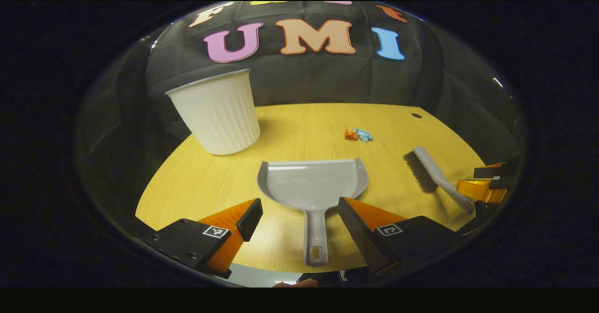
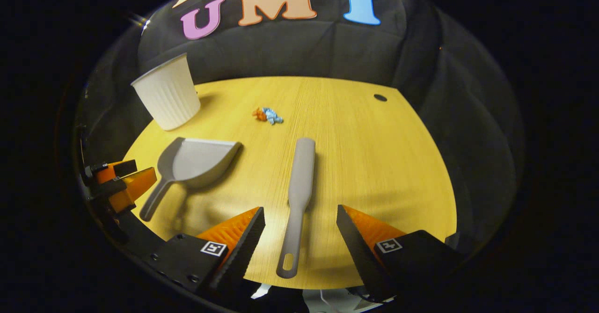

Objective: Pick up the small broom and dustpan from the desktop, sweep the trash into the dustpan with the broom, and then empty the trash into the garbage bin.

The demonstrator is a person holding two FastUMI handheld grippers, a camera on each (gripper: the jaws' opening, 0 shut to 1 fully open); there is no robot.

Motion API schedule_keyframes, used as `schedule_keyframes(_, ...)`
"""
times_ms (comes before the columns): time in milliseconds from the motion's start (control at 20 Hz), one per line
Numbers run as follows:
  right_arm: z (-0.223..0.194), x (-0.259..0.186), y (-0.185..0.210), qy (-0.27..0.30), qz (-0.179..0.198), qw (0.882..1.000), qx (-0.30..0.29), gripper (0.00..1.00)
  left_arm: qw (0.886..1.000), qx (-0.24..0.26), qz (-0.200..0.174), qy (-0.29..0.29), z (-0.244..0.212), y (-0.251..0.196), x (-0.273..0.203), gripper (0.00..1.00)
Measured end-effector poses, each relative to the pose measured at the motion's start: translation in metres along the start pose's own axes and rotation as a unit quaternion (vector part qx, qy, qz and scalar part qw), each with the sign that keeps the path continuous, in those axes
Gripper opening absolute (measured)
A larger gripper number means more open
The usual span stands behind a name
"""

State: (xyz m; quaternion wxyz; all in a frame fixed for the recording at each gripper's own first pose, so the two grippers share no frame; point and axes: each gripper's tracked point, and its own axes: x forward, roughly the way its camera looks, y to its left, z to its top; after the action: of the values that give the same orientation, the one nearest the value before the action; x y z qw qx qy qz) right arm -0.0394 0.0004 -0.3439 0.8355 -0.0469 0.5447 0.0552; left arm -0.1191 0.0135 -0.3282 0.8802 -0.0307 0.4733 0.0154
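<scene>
Left gripper view: left gripper (image 1: 299, 214) spread wide astride the dustpan (image 1: 312, 185) handle, not gripping; bin (image 1: 216, 112) at 11 o'clock, trash (image 1: 359, 135) at 1, broom (image 1: 437, 178) w/ bristles showing at 3. Right gripper view: right gripper (image 2: 300, 222) likewise released, straddling the broom's handle, seen from its back; a desktop (image 2: 374, 149) hole (image 2: 380, 98) sits at 1 o'clock.

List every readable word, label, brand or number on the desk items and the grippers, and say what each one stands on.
None can be read.
Bin, dustpan, broom, desk: no print in sight.
Left gripper and right gripper: square coded marker tags, patterns only, no words.
</scene>
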Motion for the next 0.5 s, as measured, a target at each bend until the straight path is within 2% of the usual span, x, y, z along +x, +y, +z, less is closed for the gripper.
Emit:
schedule_keyframes(100,-0.011,0.014,0.003,0.035,0.001,0.999,-0.008,1.00,0.999,-0.004,-0.007,0.043,-0.023,-0.004,0.009,1.00)
schedule_keyframes(200,-0.019,0.028,0.005,0.068,0.007,0.997,-0.017,0.96,0.997,-0.008,-0.015,0.078,-0.043,-0.012,0.018,0.98)
schedule_keyframes(350,-0.016,0.039,0.005,0.089,0.012,0.996,-0.026,0.91,0.993,-0.014,-0.023,0.117,-0.060,-0.013,0.022,0.99)
schedule_keyframes(450,-0.010,0.047,0.004,0.093,0.002,0.995,-0.037,0.63,0.990,-0.004,-0.026,0.137,-0.065,-0.011,0.023,0.96)
schedule_keyframes(500,-0.013,0.052,0.001,0.100,-0.004,0.994,-0.047,0.47,0.989,0.006,-0.024,0.145,-0.068,-0.009,0.022,0.89)
